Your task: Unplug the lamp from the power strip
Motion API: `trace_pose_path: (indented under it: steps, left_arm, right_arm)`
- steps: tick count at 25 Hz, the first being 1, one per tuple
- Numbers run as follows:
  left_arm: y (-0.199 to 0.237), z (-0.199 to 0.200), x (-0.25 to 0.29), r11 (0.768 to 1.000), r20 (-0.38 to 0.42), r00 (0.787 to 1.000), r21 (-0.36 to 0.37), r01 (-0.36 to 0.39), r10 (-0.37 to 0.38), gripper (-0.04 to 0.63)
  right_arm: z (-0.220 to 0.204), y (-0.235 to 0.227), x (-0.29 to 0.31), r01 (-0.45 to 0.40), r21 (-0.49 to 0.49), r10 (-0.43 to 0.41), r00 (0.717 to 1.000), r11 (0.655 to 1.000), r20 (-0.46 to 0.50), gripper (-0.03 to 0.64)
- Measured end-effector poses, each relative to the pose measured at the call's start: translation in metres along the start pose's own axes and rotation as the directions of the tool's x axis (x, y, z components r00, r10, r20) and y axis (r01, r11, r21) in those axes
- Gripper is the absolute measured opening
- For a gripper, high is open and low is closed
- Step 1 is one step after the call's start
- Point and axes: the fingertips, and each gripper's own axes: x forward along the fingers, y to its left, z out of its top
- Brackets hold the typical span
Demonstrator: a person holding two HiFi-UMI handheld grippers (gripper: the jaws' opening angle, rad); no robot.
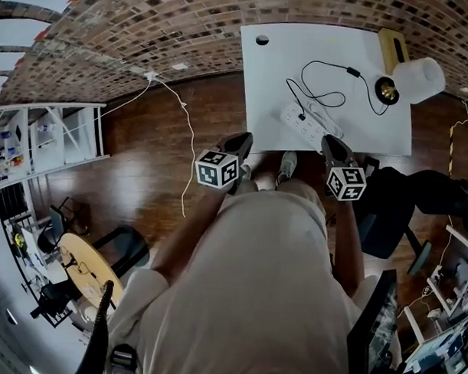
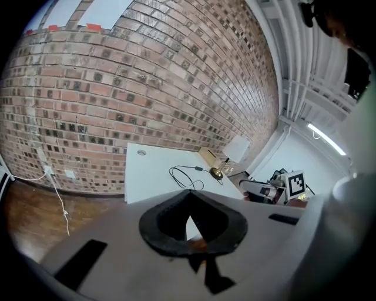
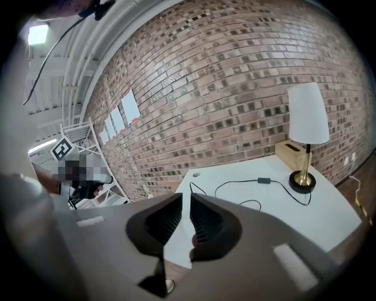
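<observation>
Strip: the power strip [image 1: 309,124] lies slantwise near the tabletop's [image 1: 260,84] front edge, ahead of you and between your two claws.
Strip to right claw: your right claw [image 1: 332,141] is just beside the strip's right end, apart from it.
Strip to left claw: your left claw [image 1: 241,139] is at the tabletop's near left corner, farther from the strip.
Plug: the cord's [image 1: 322,64] black plug sits in the strip's left end.
Lamp: the lamp [image 1: 410,80] stands at the far right of the tabletop, well apart from both claws, and the cord loops from it to the strip.
Right claw state: the jaws are a narrow slot apart, with nothing between them.
Left claw state: the jaws are pressed together at the tips, with nothing held.
Pose: you hold both claws out in front, one either side of your body, pointing forward and tilted down at the tabletop.
Count: one lamp, one strip, one black cord, two claws.
</observation>
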Motion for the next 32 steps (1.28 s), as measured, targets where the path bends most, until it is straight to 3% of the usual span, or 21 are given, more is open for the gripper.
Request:
trace_pose_path:
  steps: [7,19,26,32]
  left_arm:
    - [0.008,-0.012,-0.008,0.994,0.015,0.997,-0.083,-0.068,0.069,0.005]
    - [0.014,-0.021,-0.019,0.988,0.057,0.994,-0.124,-0.090,0.097,0.005]
    - [0.034,-0.023,-0.017,0.988,0.041,0.998,-0.144,-0.050,0.056,0.005]
    - [0.069,0.009,-0.009,0.991,0.023,0.999,-0.131,0.026,-0.024,0.005]
  right_arm:
    - [0.005,-0.006,0.017,-0.064,-0.029,0.064,0.998,0.998,-0.010,0.037]
    - [-0.007,-0.004,0.033,-0.101,-0.047,0.099,0.994,0.994,-0.049,0.037]
    - [-0.005,0.006,0.046,-0.071,-0.064,0.067,0.995,0.995,-0.073,0.036]
    - [0.014,0.015,0.054,0.031,-0.043,-0.033,0.998,0.999,-0.046,0.037]
